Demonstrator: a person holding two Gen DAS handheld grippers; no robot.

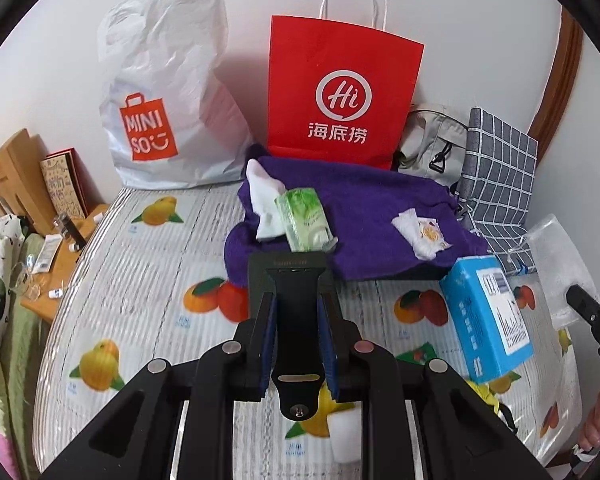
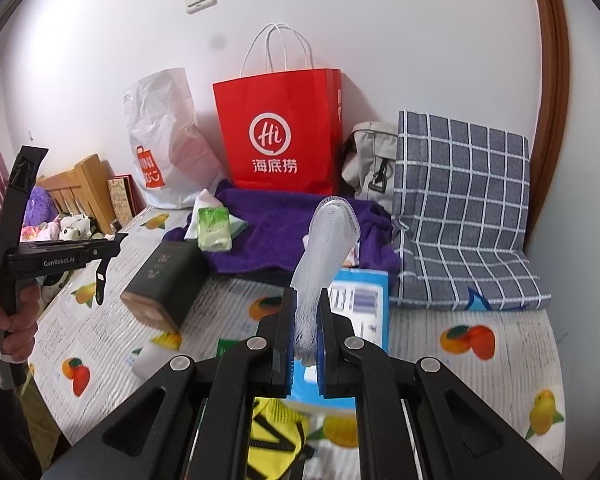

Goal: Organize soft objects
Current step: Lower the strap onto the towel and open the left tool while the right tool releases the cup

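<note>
Now, tool first, then outward:
Left gripper (image 1: pixel 296 316): clamped on a dark box (image 1: pixel 288 280), raised above the fruit-print mat (image 1: pixel 140 280).
Dark box lettering: gold, too small to read.
Left gripper body: marked "GenRobot.AI", read from the right wrist view.
Right gripper (image 2: pixel 305 330): clamped tight on a clear plastic bag (image 2: pixel 328 248), rising tilted from the jaws.
Blue box (image 2: pixel 360 304): just beyond the right gripper, printed label blurred.
Green tissue pack (image 1: pixel 304 220): on the purple towel (image 1: pixel 380 208), just beyond the dark box, beside a white sock (image 1: pixel 262 200).
Yellow sock (image 2: pixel 276 432): on the mat under the right gripper.
Red paper bag (image 1: pixel 344 92): "Hi" and "海底捞", against the wall.
White plastic bag (image 1: pixel 168 92): "MINISO", left of the red one.
</note>
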